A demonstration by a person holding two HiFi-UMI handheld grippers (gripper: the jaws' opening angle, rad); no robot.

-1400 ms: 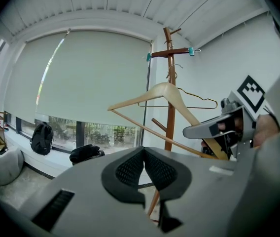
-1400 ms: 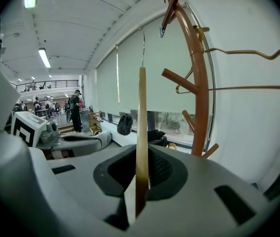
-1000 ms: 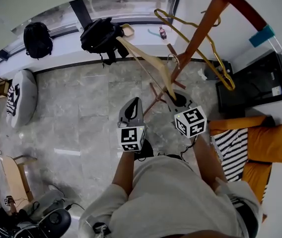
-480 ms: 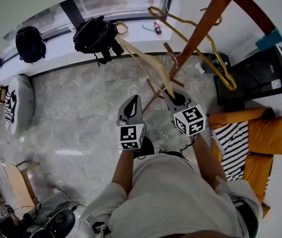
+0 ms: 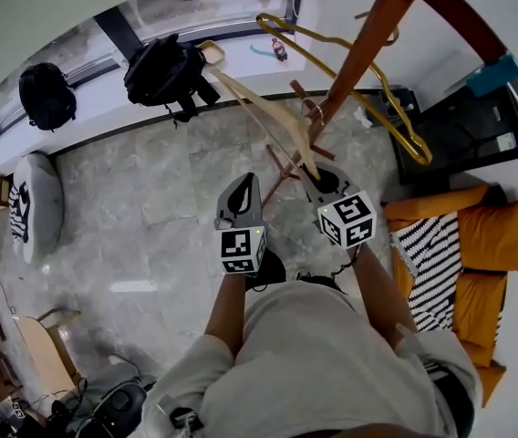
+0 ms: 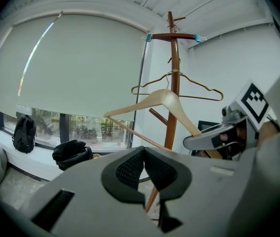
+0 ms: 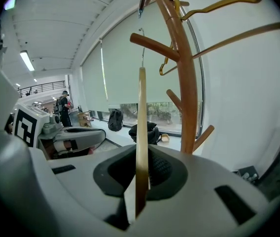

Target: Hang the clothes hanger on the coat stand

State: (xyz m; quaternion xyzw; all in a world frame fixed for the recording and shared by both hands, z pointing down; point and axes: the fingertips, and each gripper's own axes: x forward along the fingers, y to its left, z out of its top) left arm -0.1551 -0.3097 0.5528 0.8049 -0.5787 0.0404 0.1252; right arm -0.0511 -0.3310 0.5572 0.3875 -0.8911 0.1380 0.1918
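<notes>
A pale wooden clothes hanger (image 5: 259,108) slants up and away from my right gripper (image 5: 316,173), which is shut on one end of it. Seen edge-on in the right gripper view, the hanger (image 7: 141,127) rises from between the jaws, its metal hook just left of the brown wooden coat stand (image 7: 184,83). The stand's pole (image 5: 359,53) leans across the head view, and a gold wire hanger (image 5: 396,121) hangs on it. My left gripper (image 5: 248,181) is beside the right one, shut and empty (image 6: 144,149); from it I see the wooden hanger (image 6: 164,100) in front of the stand (image 6: 173,78).
Two black backpacks (image 5: 163,67) (image 5: 45,94) sit on the window ledge, and a small bottle (image 5: 279,51) stands there too. A black cabinet (image 5: 473,126) and an orange seat (image 5: 478,245) with striped cloth are at the right. A white cushion (image 5: 36,194) lies on the floor at the left.
Both grippers and the hanger have crept slightly toward the stand. The head view has swung, so the room slides left. The right gripper's hold is unchanged.
</notes>
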